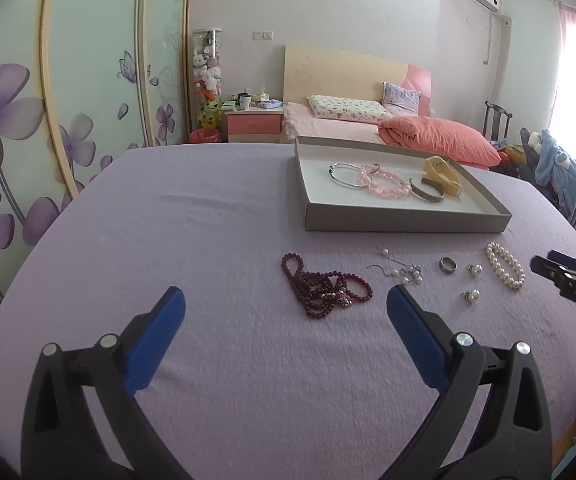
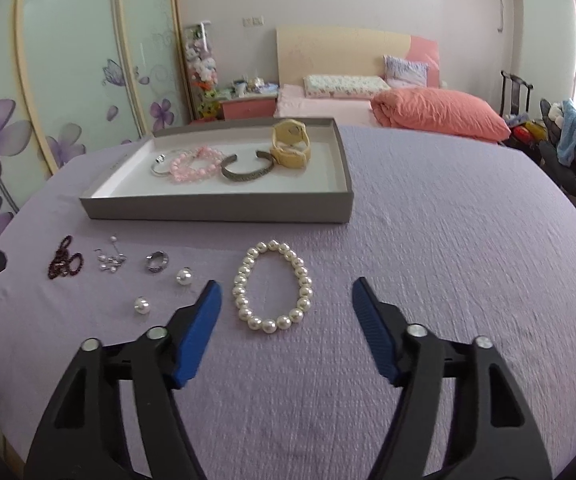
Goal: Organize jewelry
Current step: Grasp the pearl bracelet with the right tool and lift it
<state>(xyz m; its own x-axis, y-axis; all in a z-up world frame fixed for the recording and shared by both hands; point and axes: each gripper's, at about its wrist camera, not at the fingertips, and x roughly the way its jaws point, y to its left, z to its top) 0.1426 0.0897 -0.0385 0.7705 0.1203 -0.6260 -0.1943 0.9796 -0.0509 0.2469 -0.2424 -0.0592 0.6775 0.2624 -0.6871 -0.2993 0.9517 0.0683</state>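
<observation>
Both tongs are wide apart with nothing in them: left tongs (image 1: 286, 300) hang over the dark red beads (image 1: 323, 290), right tongs (image 2: 286, 294) over the pearl bracelet (image 2: 272, 286); tray (image 2: 216, 210) at 11 o'clock on the desk (image 2: 447, 240).

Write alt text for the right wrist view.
The open right tool hovers over a white pearl bracelet lying on a lilac tablecloth. To its left lie two pearl earrings, a silver ring and dark red beads; behind, a shallow grey cardboard tray holds bracelets.
</observation>
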